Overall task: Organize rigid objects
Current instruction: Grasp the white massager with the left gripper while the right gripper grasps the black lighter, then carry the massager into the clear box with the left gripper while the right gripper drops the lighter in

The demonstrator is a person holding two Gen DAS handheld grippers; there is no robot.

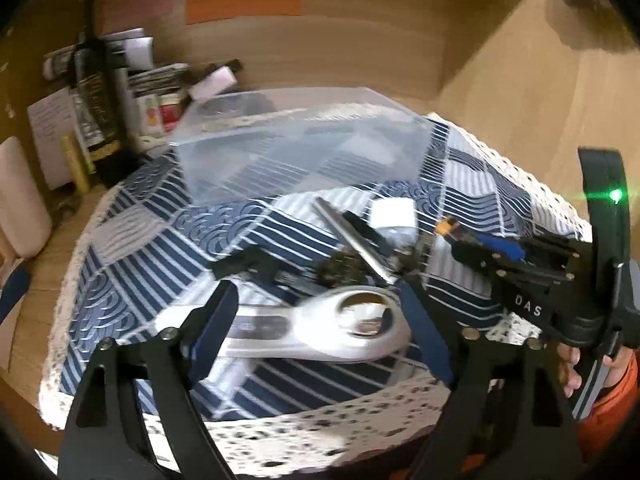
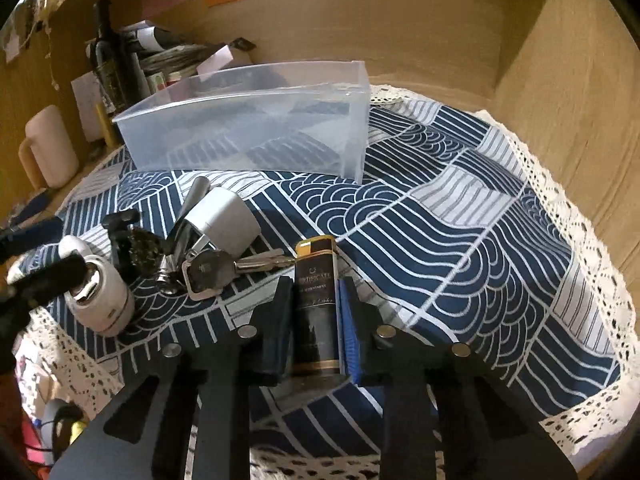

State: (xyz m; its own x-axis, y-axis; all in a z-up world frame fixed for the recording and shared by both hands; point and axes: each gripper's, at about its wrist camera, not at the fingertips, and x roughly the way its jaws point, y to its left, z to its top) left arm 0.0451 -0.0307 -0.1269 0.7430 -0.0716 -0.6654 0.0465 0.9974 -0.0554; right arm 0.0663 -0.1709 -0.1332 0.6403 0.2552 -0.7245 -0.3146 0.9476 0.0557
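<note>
A clear plastic bin [image 2: 256, 128] stands at the back of the blue patterned cloth [image 2: 460, 220]; it also shows in the left wrist view [image 1: 304, 148]. My right gripper [image 2: 314, 320] is shut on a black and gold lighter [image 2: 314, 304], low over the cloth. My left gripper [image 1: 320, 320] is open around a white cylindrical object [image 1: 320, 324], which shows in the right wrist view [image 2: 100, 292]. A pile lies beside it: a key [image 2: 224, 270], a grey-white block [image 2: 224, 216], a metal rod [image 1: 352, 236] and a black clip [image 2: 124, 236].
Bottles [image 2: 110, 60], papers and a pink mug [image 2: 48, 148] crowd the back left of the wooden desk. A wooden wall [image 2: 580, 100] rises at the right. The cloth's lace edge [image 2: 580, 208] hangs at the right and front.
</note>
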